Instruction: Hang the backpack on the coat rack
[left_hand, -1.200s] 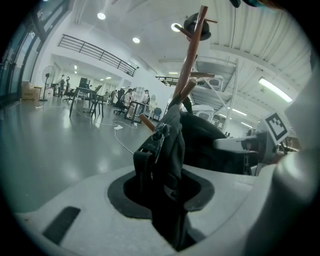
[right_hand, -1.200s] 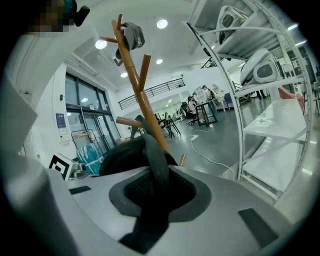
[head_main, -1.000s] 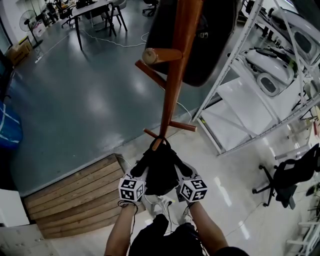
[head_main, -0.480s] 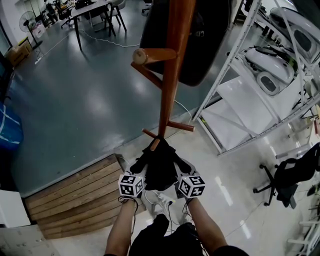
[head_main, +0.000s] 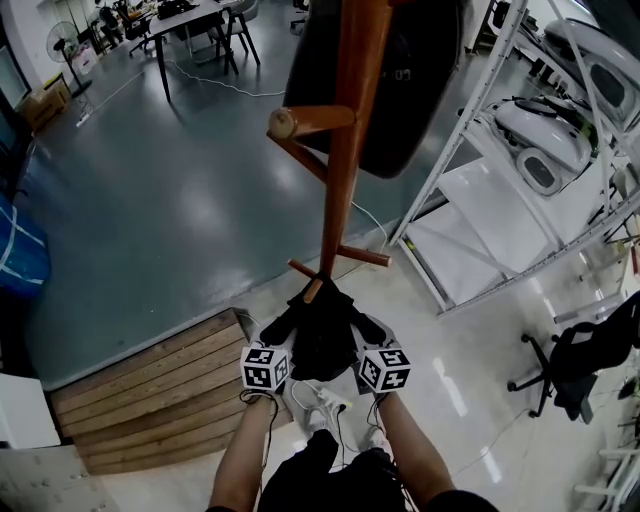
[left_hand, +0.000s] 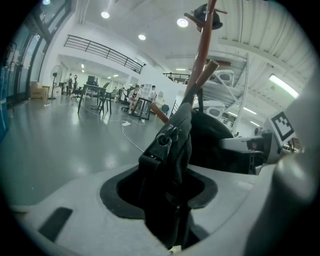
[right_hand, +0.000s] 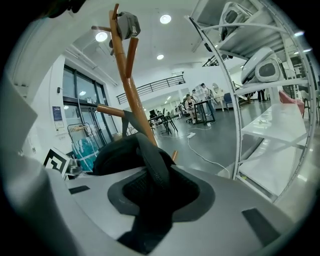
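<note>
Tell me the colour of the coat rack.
Reddish-brown wood. The coat rack shows best in the head view.

Backpack (head_main: 322, 338) — black all over, strap and zip pull included. Coat rack (head_main: 340, 150) — warm reddish-brown wood, paler at the cut peg ends. Left claw (left_hand: 167, 200) and right claw (right_hand: 150, 200): pale grey shells with black inner pads; their cubes (head_main: 265, 368) white with black square markers. Floor (head_main: 150, 200) glossy grey-blue, cream tile nearer the feet. Wooden platform (head_main: 150, 395) in light brown planks. Shelving (head_main: 470, 190) white.
</note>
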